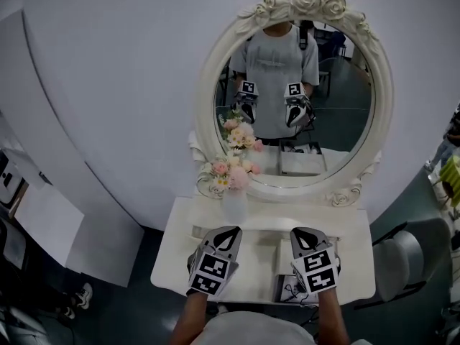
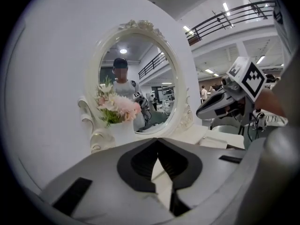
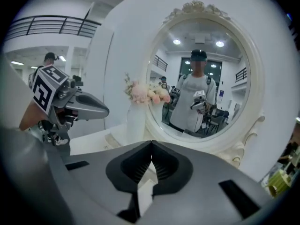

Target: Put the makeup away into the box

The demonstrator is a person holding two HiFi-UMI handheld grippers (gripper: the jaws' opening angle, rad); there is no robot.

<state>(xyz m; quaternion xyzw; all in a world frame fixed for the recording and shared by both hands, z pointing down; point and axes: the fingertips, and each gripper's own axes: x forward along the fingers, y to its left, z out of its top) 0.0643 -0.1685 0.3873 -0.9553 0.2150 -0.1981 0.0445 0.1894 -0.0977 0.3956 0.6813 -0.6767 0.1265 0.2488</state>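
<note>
Two hand-held claws hang side by side above a white dressing table [image 1: 176, 264], the left gripper [image 1: 228, 231] and the right gripper [image 1: 301, 233] each with jaws pressed together at the tips and nothing between them, which suggests neither is carrying a load at this moment. Under and just beside the right gripper lies the shallow white box [image 1: 283, 268] meant to receive the makeup. Small dark items show at its near end, too small to identify, and no makeup can be made out elsewhere on the table, so the putting-away may be largely done. Beyond the grippers a white vase [image 1: 233, 205] of pink flowers [image 1: 233, 172] stands against the ornate oval mirror [image 1: 338, 70], set back, it seems, to keep the working surface open. The glass reflects the person holding both grippers raised.
</note>
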